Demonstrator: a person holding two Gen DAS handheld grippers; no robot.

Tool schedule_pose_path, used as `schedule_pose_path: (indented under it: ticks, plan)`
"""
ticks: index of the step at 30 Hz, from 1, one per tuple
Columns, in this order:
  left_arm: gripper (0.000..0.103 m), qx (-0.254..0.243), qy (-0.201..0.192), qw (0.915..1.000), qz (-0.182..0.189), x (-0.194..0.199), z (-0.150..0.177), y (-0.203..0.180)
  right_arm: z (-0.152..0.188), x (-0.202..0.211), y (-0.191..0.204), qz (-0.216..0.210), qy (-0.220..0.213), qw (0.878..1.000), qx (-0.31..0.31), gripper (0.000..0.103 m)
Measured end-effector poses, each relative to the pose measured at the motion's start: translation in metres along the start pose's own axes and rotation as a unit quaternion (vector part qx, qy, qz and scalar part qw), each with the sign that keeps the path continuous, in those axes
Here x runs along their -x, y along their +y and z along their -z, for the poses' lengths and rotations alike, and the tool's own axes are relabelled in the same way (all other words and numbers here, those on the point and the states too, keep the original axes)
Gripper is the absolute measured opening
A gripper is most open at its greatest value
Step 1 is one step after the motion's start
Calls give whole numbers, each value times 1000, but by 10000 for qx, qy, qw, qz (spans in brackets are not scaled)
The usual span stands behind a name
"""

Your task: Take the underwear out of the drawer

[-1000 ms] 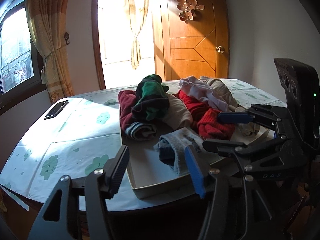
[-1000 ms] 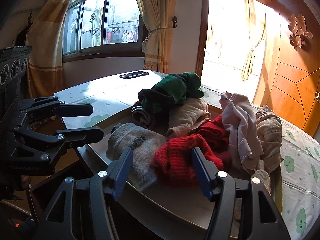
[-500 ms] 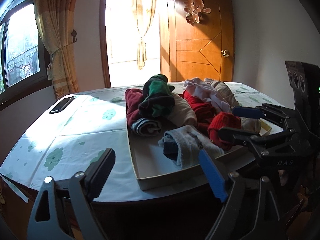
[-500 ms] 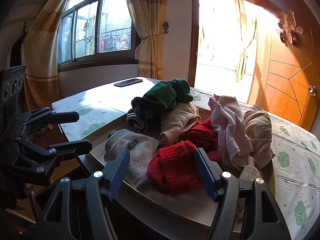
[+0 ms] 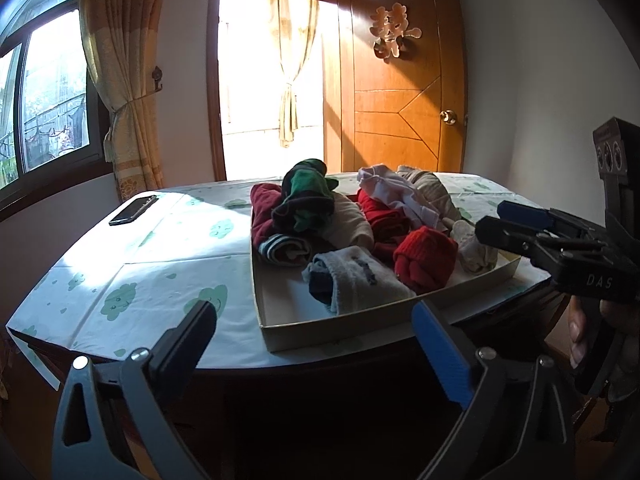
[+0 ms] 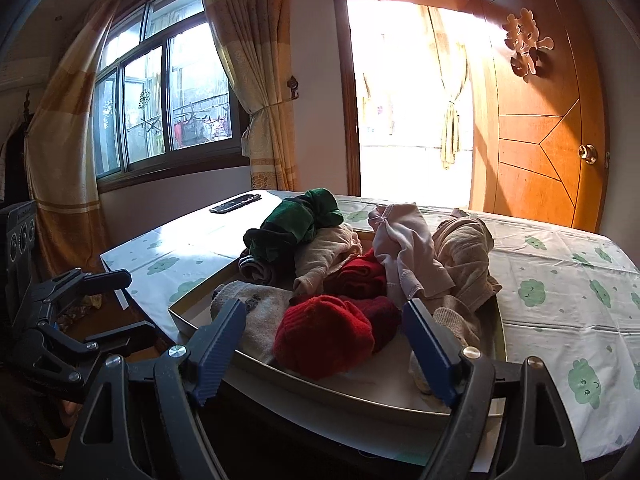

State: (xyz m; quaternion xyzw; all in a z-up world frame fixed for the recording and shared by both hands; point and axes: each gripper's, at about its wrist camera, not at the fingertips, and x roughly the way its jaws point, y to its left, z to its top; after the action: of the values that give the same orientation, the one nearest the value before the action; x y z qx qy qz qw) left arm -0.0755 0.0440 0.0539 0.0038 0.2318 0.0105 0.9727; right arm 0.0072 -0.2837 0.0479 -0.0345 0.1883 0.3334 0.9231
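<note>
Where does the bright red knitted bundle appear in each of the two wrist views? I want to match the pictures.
Left wrist view: the red knitted bundle lies right of centre, in the near right part of the shallow drawer.
Right wrist view: the red knitted bundle lies low in the centre, just beyond the two blue fingertips.
Shared landmark: the black phone on the tablecloth, on the window side.

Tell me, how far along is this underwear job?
Barely begun, it seems. The shallow white cardboard drawer on the table holds its heap: red knitted bundle, grey rolled piece, green-and-black roll. Left gripper and right gripper are both opening, empty, short of the pile. Everything remains to lift out.
</note>
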Motion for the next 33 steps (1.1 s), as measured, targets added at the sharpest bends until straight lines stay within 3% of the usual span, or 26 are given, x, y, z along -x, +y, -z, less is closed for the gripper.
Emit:
schedule_pose_path:
  ticks: [6,11,18,33]
  plan:
    - [102,-65,-265,9996,34,32,7,-14,14,49,13,204,-312,9993,-12,88]
    - [102,-117,-248,9995,160,44,13,-24,29,75,17,188,-411,9989,-125,90]
    - [102,-119,-216,9994,230,53,13,-28,33,83,25,192,-421,9989,-76,90]
    - [103,-13,-261,9997,11,56,11,-27,30,99,36,344,-700,9967,213,90]
